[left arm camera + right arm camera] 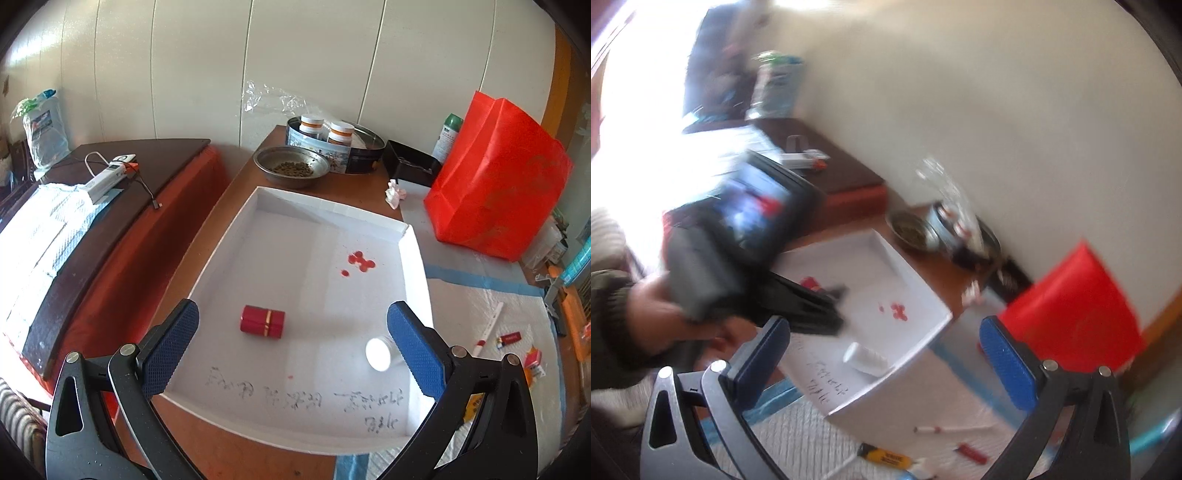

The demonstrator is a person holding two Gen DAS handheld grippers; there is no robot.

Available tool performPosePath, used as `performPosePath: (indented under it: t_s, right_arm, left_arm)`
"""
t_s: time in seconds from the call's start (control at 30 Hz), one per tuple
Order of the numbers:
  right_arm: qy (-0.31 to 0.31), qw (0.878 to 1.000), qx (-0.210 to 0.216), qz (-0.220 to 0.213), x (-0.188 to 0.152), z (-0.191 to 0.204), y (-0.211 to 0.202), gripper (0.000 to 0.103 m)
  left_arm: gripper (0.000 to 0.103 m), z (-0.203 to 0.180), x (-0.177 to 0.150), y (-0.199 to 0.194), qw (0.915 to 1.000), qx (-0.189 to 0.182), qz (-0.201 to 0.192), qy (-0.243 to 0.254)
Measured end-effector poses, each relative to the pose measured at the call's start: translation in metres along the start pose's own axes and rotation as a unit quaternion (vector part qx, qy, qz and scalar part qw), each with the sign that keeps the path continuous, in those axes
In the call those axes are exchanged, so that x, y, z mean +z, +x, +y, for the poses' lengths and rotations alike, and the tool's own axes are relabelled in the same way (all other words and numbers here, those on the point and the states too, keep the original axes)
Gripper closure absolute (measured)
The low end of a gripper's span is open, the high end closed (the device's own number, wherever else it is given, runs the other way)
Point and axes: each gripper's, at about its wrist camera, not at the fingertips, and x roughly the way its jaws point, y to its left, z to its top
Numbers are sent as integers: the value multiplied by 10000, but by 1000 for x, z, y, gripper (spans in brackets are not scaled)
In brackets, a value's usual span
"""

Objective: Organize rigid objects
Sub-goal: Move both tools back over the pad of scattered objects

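1. Left gripper (291,343), lower centre of the left wrist view: blue-padded fingers (170,347) spread wide, nothing between them, hovering over the near end of the white tray (417,266).
2. Red cylinder box (263,322) with a gold band lies on its side on the tray floor, centre frame, between the fingers in the picture but not touched.
3. White bottle (380,353) lies on its side in the tray, lower right, just beside the right blue pad; contact can't be told.
4. Red spots (360,260) on the tray floor, right of centre; handwriting along the near edge.
5. Behind the tray, upper centre: metal bowl (291,166) with brown pellets, round tin (334,147) holding capped jars.
6. Red bag (498,184) stands upper right, off the tray.
7. Pen (489,328) and red lighter (511,336) lie on the white pad, lower right, outside the tray.
8. Right gripper (884,354), lower centre of the right wrist view: fingers wide, empty. View is motion-blurred.
9. In that view the person's hand (665,314), centre left, holds the left gripper over the tray; a yellow-black item (886,456) lies at bottom centre, too blurred to identify.
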Motion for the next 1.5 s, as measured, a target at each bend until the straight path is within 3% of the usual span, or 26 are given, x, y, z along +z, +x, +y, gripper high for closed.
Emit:
performPosePath:
  t_s: [0.07,0.17,0.27,0.47,1.07,1.17,1.27,1.4,1.5]
  right_arm:
    - [-415,9990,128,-137,19,16,-32,0]
    - [-1023,9931,-61,-572,45,42,-78,0]
    - [-1697,9788,-261,-1116,68,77,-126,0]
    - [-2635,9465,-567,-1773,60,114,-172,0]
    - [-2433,9656,-527,-748,1,88,-166,0]
    - [-2246,9709,-463,-694,-10,70,-164,0]
    - [-1565,9848,-510,-546,-19,30,-142,0]
    - [-180,9986,-482,-157,-50,-56,-87,0]
    - [1119,9914,-628,260,-103,-127,-47,0]
  left_arm:
    - [0,0,-3,-4,10000,-21,-9,-94]
    - [0,-1,-6,-12,9996,-47,-47,-288]
    - [0,-10,-10,-18,9995,-85,-42,-317]
    - [0,-37,-19,-29,9992,-255,-78,-297]
    - [0,-116,-44,-34,9990,-432,63,66]
    - [0,-130,-52,-23,9986,-422,190,248]
    - [0,-140,-61,-14,9973,-460,261,514]
    - [0,-153,-79,-4,9922,-643,460,967]
    - [0,-160,-91,-1,9882,-809,541,1182]
